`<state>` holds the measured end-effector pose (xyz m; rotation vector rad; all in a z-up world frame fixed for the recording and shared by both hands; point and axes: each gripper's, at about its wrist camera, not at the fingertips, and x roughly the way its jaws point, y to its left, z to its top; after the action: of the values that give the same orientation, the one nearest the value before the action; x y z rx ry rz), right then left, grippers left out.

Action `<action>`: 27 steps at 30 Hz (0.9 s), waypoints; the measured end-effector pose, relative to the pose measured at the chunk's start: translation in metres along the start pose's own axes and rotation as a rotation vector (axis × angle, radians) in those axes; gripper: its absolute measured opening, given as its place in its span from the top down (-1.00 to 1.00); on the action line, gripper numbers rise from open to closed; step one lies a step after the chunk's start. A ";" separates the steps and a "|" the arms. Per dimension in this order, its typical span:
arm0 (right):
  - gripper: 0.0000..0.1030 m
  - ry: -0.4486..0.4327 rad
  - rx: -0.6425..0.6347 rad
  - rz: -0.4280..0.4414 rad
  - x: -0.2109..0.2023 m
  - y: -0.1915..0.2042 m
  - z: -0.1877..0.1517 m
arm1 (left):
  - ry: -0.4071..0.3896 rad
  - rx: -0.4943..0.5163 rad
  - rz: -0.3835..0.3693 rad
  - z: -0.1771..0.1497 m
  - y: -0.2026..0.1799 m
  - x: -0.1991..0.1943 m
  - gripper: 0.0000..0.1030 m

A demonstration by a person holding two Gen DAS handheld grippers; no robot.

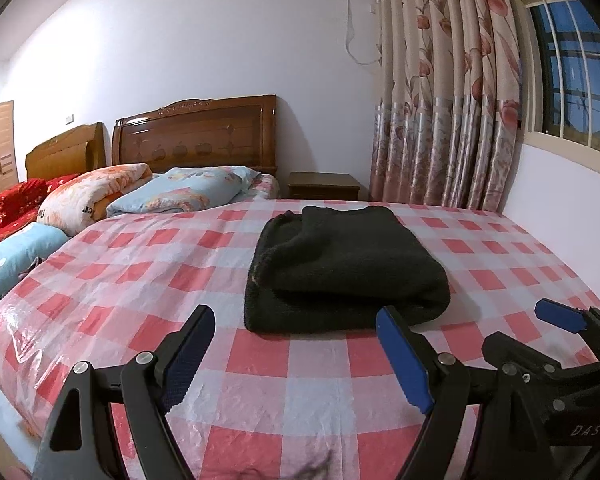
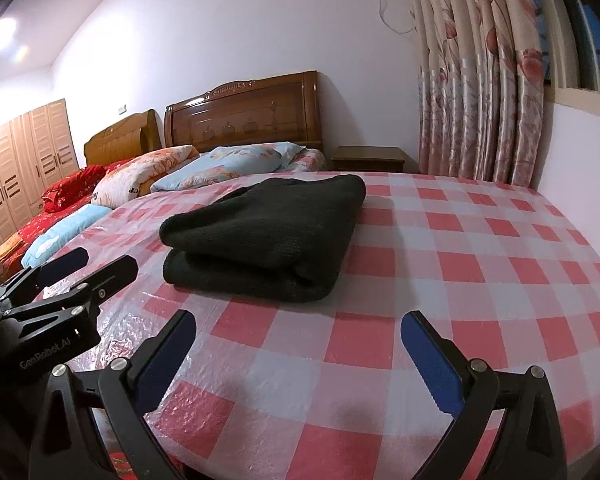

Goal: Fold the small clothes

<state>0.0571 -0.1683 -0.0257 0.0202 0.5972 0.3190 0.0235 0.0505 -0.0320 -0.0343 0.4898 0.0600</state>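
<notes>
Dark knitted garment (image 1: 346, 270) seen folded into a thick rectangle on the red-and-white checked bed cover (image 1: 140, 280), left tool (image 1: 296, 344) held spread and empty just short of it, right tool (image 2: 300, 344) likewise spread, nothing gripped.

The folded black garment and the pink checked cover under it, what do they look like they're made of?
Folded black garment: looks like thick knit or fleece, matte, with a fuzzy nubbly surface; which of the two is unclear.
Pink checked cover: appears to be thin plastic sheeting, or cloth under clear film, since it is glossy and crinkled with bright glare patches.
</notes>
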 end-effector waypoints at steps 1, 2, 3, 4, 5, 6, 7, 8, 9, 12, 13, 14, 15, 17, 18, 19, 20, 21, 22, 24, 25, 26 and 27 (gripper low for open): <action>-1.00 0.000 -0.002 0.001 0.000 0.000 0.000 | -0.001 0.002 0.002 0.000 0.000 0.000 -0.64; -1.00 0.000 -0.003 0.001 -0.001 0.001 0.000 | -0.002 0.005 0.004 -0.001 0.000 0.000 -0.64; -1.00 -0.001 -0.006 0.000 -0.001 0.002 0.001 | -0.003 0.007 0.005 -0.001 0.000 0.000 -0.64; -1.00 -0.002 -0.010 0.000 -0.001 0.002 0.001 | -0.005 0.010 0.008 -0.002 -0.001 0.000 -0.64; -1.00 -0.003 -0.013 0.000 -0.001 0.003 0.001 | -0.005 0.012 0.010 -0.002 -0.001 0.000 -0.64; -1.00 -0.006 -0.018 0.000 -0.002 0.004 0.001 | -0.005 0.015 0.012 -0.002 -0.001 0.000 -0.64; -1.00 -0.008 -0.021 -0.001 -0.002 0.004 0.001 | -0.006 0.017 0.013 -0.002 -0.002 0.000 -0.64; -1.00 -0.012 -0.026 -0.002 -0.003 0.005 0.001 | -0.007 0.018 0.017 -0.002 -0.002 -0.001 -0.64; -1.00 -0.017 -0.030 -0.002 -0.003 0.005 0.001 | -0.009 0.018 0.018 -0.002 -0.002 -0.001 -0.64; -1.00 -0.034 -0.045 -0.004 -0.007 0.008 0.002 | -0.010 0.016 0.020 -0.002 -0.001 -0.001 -0.64; -1.00 -0.040 -0.049 -0.004 -0.007 0.008 0.002 | -0.012 0.015 0.022 -0.002 -0.001 -0.001 -0.64; -1.00 -0.047 -0.054 -0.004 -0.008 0.009 0.002 | -0.016 0.017 0.026 -0.002 -0.001 -0.002 -0.64; -1.00 -0.052 -0.058 -0.004 -0.009 0.010 0.002 | -0.019 0.019 0.032 -0.002 -0.001 -0.002 -0.64; -1.00 -0.066 -0.068 -0.007 -0.011 0.012 0.003 | -0.027 0.022 0.040 -0.002 -0.001 -0.003 -0.64; -1.00 -0.074 -0.072 -0.010 -0.012 0.013 0.003 | -0.030 0.023 0.045 -0.002 -0.001 -0.004 -0.64; -1.00 -0.087 -0.078 -0.016 -0.015 0.014 0.003 | -0.034 0.026 0.052 -0.001 -0.002 -0.004 -0.64; -1.00 -0.105 -0.086 -0.025 -0.017 0.015 0.003 | -0.036 0.029 0.058 -0.001 -0.002 -0.004 -0.64; -1.00 -0.120 -0.090 -0.030 -0.020 0.016 0.004 | -0.038 0.031 0.060 -0.001 -0.002 -0.005 -0.64; -1.00 -0.138 -0.095 -0.035 -0.023 0.017 0.004 | -0.041 0.032 0.060 -0.001 -0.002 -0.005 -0.64; -1.00 -0.158 -0.105 -0.041 -0.026 0.018 0.005 | -0.042 0.032 0.061 -0.001 -0.003 -0.005 -0.64; -1.00 -0.161 -0.109 -0.043 -0.027 0.019 0.005 | -0.041 0.032 0.061 -0.001 -0.002 -0.005 -0.64; -1.00 -0.161 -0.110 -0.044 -0.027 0.019 0.006 | -0.041 0.031 0.061 -0.001 -0.002 -0.005 -0.64; -1.00 -0.158 -0.111 -0.044 -0.026 0.019 0.006 | -0.042 0.031 0.062 -0.001 -0.002 -0.005 -0.64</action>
<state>0.0342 -0.1579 -0.0046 -0.0737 0.4222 0.3047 0.0185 0.0477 -0.0303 0.0126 0.4498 0.1136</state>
